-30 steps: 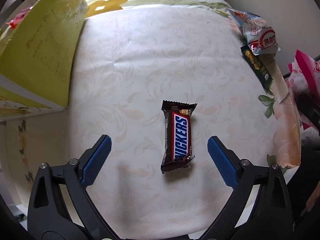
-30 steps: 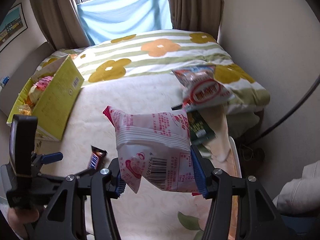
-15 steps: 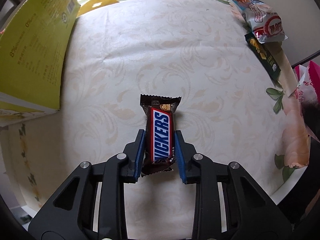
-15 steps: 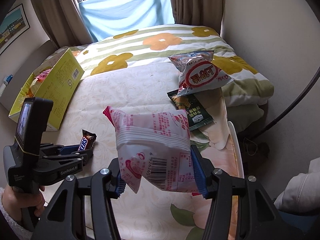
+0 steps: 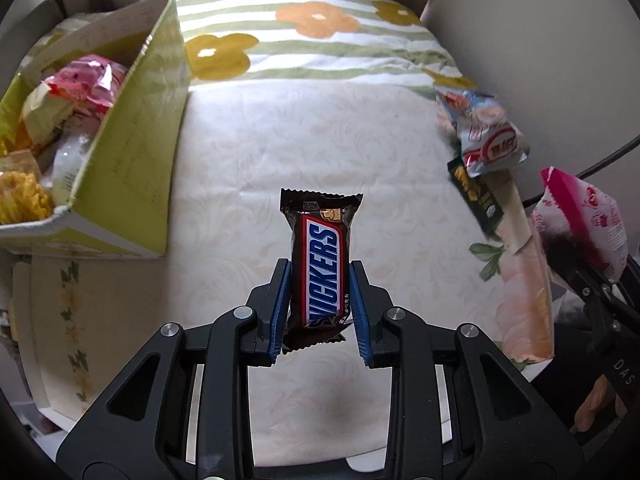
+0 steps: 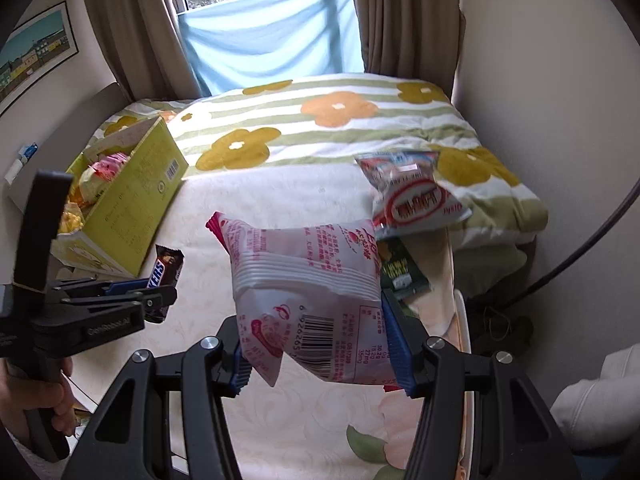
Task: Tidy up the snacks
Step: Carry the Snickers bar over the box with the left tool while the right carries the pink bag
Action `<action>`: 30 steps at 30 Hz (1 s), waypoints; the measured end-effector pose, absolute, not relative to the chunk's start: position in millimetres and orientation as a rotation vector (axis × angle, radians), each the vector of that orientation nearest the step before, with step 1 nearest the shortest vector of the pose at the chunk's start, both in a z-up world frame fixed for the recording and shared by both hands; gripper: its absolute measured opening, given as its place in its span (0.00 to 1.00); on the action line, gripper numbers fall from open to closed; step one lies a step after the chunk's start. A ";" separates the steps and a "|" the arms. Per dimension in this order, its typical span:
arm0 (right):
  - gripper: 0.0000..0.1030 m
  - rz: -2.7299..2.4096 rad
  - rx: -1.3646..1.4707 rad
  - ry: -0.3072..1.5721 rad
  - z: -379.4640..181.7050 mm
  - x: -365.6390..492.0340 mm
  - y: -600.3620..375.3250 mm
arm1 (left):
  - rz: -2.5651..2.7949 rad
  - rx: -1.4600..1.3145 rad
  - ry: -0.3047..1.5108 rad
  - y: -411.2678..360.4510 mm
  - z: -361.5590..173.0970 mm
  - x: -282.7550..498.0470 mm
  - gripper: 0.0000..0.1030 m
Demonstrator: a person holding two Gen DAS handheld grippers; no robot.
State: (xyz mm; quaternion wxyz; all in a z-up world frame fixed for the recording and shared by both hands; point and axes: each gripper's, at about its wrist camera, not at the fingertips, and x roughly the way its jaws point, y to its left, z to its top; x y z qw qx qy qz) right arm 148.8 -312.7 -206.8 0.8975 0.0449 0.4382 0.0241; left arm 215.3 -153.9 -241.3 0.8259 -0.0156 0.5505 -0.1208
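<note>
My left gripper (image 5: 320,312) is shut on a Snickers bar (image 5: 322,268) and holds it lifted above the cream bedspread; the bar also shows in the right wrist view (image 6: 164,274). My right gripper (image 6: 320,352) is shut on a pink-and-white snack bag (image 6: 308,300), held in the air; the bag also shows at the right edge of the left wrist view (image 5: 580,224). A yellow-green cardboard box (image 5: 132,168) with several snacks inside stands at the left, also seen in the right wrist view (image 6: 132,204).
A red-and-white snack bag (image 6: 416,200) and a dark green packet (image 6: 400,272) lie at the bed's right side. A flowered striped blanket (image 6: 340,120) covers the far end. A wall and a black cable (image 6: 580,248) are at the right.
My left gripper closed on the Snickers bar and lifted it off the bedspread. The view tilted up toward the box. My right gripper kept holding the pink bag.
</note>
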 end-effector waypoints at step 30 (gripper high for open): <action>0.50 0.362 -0.013 0.806 -141.3 292.2 -62.2 | -0.031 -0.179 1.046 132.1 -165.0 326.4 0.25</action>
